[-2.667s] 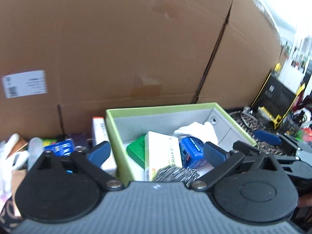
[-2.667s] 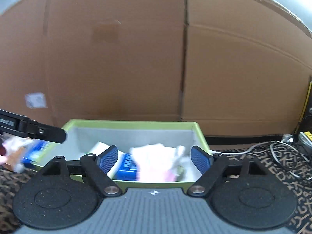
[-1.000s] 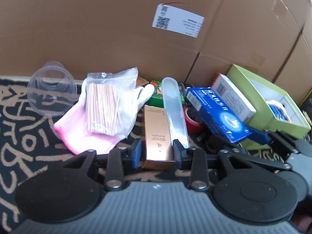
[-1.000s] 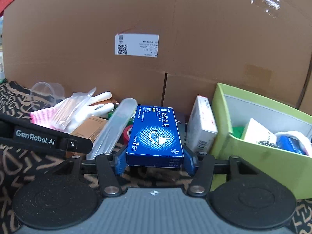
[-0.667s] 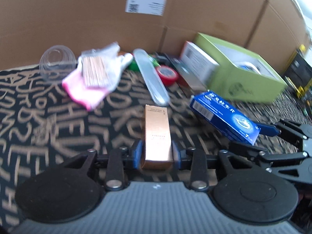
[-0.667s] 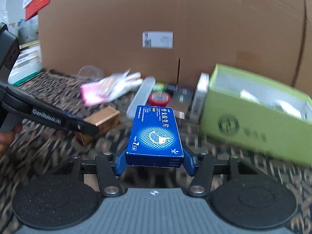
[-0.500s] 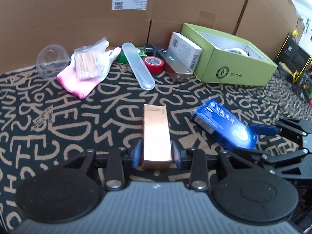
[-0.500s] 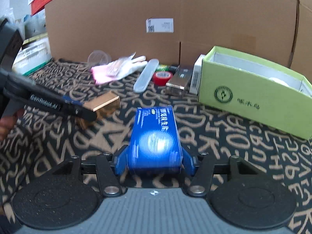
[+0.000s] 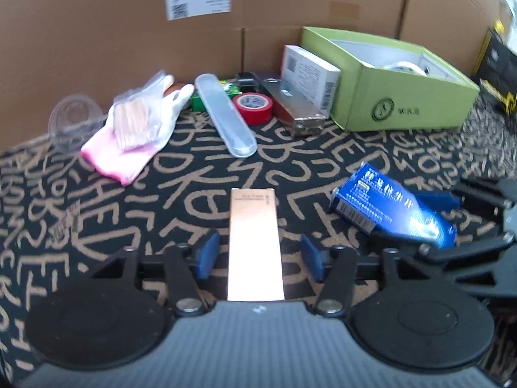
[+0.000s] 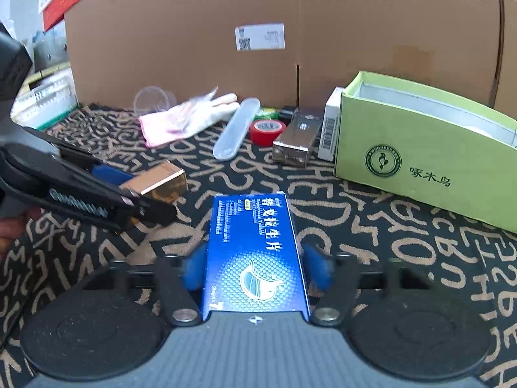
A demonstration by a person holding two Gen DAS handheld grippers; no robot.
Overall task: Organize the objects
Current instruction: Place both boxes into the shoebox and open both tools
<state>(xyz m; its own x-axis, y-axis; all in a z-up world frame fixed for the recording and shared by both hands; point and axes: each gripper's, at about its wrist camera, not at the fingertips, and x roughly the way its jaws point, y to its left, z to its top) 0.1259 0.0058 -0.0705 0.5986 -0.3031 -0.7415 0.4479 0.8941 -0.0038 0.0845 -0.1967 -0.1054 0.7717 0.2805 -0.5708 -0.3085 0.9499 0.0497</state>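
1. The copper-coloured carton [image 9: 255, 242] lies flat on the patterned counter [image 9: 97, 220], straight ahead of my left claw [image 9: 257, 253]. Its long axis runs along the line the claw points, near end tucked under the claw body, far end toward the cardboard wall [image 9: 97, 32].
2. The left claw's jaws are opening. The carton sits between them, but I see a gap of counter on each side, so neither pad presses on it; I judge it released.
3. The blue medicine box [image 10: 255, 255] lies the same way in front of my right claw [image 10: 255, 270], lengthwise along the pointing line, printed face up.
4. The right claw's jaws are closing with the box between them. The pads are blurred and look right at its long edges; I read that as contact, though how firm I cannot tell.
5. The two cartons lie near each other but apart, the blue one on the right side.
6. Further out, the green open box [image 10: 420, 158] stands ahead and right, nearer my right claw.
7. Along the wall to its left: a white carton [image 9: 310, 77], a silver box [image 9: 294, 110], red tape [image 9: 253, 108], a clear case [image 9: 226, 119], a glove [image 9: 135, 135].
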